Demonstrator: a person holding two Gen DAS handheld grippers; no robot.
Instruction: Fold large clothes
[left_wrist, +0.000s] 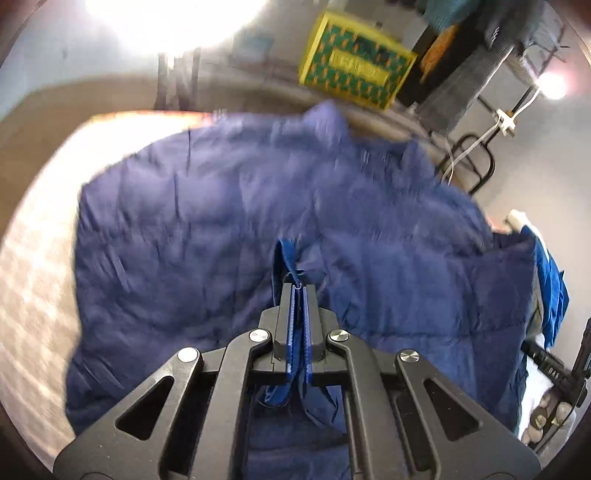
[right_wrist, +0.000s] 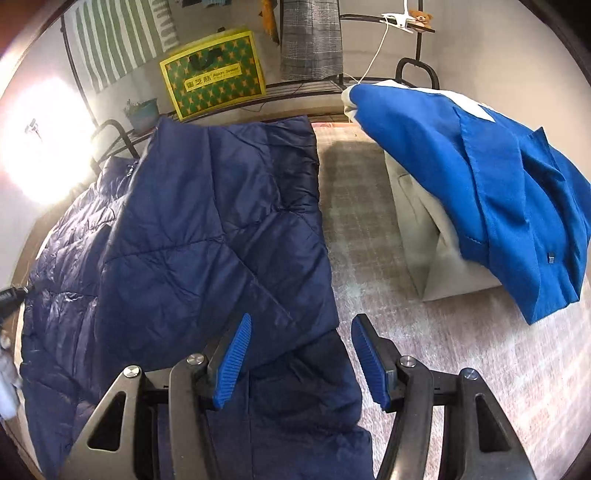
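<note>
A large navy quilted down jacket (right_wrist: 207, 229) lies spread on a patterned table surface (right_wrist: 369, 236); it also fills the left wrist view (left_wrist: 229, 221), blurred by motion. My left gripper (left_wrist: 298, 291) is shut on a fold of the jacket's edge, with fabric pinched between its blue pads. My right gripper (right_wrist: 301, 325) is open and empty, its blue pads (right_wrist: 236, 354) standing over the jacket's near right edge, one to each side of that edge.
A bright blue garment (right_wrist: 498, 192) lies heaped over a beige bag (right_wrist: 436, 258) at the right. A yellow-green box (right_wrist: 214, 88), a metal rack (right_wrist: 110, 136) and hanging clothes stand behind the table. A potted plant (right_wrist: 142, 112) sits at the back left.
</note>
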